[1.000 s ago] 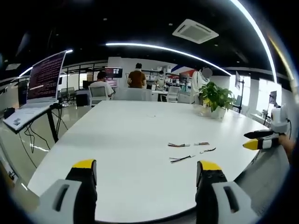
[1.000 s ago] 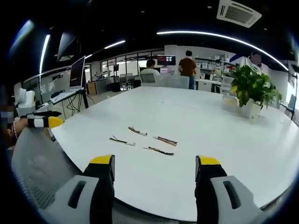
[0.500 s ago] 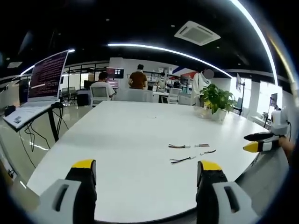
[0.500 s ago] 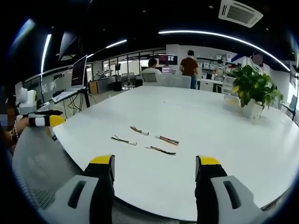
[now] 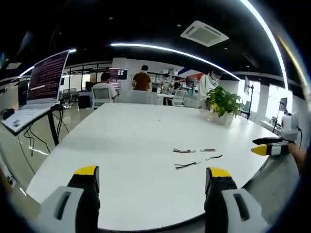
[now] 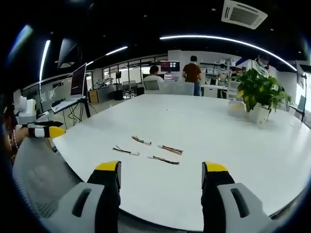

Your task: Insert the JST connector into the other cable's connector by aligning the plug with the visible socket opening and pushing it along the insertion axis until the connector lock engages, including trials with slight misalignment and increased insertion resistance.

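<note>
JST cables, four short ones, lie loose on the white table (image 6: 233,126): in the right gripper view they sit at about 11 o'clock from the right gripper (image 6: 161,170), well apart from its tips — one (image 6: 126,151) nearest the table's near edge, one (image 6: 141,141) behind it, one (image 6: 170,149) to their right, one (image 6: 163,159) in front of that. In the left gripper view the same cluster (image 5: 196,156) lies at about 1 o'clock from the left gripper (image 5: 153,174), also well off. Both grippers are spread wide and carry nothing, hovering at the table's near edge. The left gripper's yellow tip shows at 9 o'clock in the right gripper view. A potted plant (image 6: 257,94) stands far back at 1 o'clock. A grey mesh chair back (image 6: 39,174) sits below the table edge. Bare tabletop surrounds the cables.
</note>
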Available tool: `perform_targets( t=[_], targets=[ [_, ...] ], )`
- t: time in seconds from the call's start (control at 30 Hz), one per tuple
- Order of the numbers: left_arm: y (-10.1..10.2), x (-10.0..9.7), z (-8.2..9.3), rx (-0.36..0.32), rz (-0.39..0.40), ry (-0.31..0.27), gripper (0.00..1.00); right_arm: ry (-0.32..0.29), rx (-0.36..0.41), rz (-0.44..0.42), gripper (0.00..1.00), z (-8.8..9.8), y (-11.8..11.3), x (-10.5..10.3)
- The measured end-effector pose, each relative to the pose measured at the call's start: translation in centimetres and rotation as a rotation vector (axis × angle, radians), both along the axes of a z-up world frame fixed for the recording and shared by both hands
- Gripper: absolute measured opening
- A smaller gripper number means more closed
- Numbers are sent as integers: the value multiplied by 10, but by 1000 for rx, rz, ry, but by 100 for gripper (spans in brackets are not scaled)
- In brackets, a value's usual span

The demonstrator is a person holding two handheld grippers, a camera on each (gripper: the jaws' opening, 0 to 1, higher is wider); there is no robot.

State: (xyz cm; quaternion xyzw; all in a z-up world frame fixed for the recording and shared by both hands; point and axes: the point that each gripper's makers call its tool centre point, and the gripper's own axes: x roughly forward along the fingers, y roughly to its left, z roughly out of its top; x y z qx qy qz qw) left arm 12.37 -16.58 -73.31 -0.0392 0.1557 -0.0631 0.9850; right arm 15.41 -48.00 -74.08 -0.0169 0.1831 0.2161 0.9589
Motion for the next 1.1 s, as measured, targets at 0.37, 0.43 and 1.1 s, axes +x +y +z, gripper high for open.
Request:
perform_targets(
  t=[0.37,0.43,1.1],
  targets=[
    [0,0,0,1,-1,-1,86,15,-5,-3,61,-3,0,0],
    [0,0,1,1,-3,-5,86,22,-7,-8,62,-4,-1,-1],
    [-6,2,-1,-35,-70,41,88,89,39,-2,69,-8,-5,3]
  ],
)
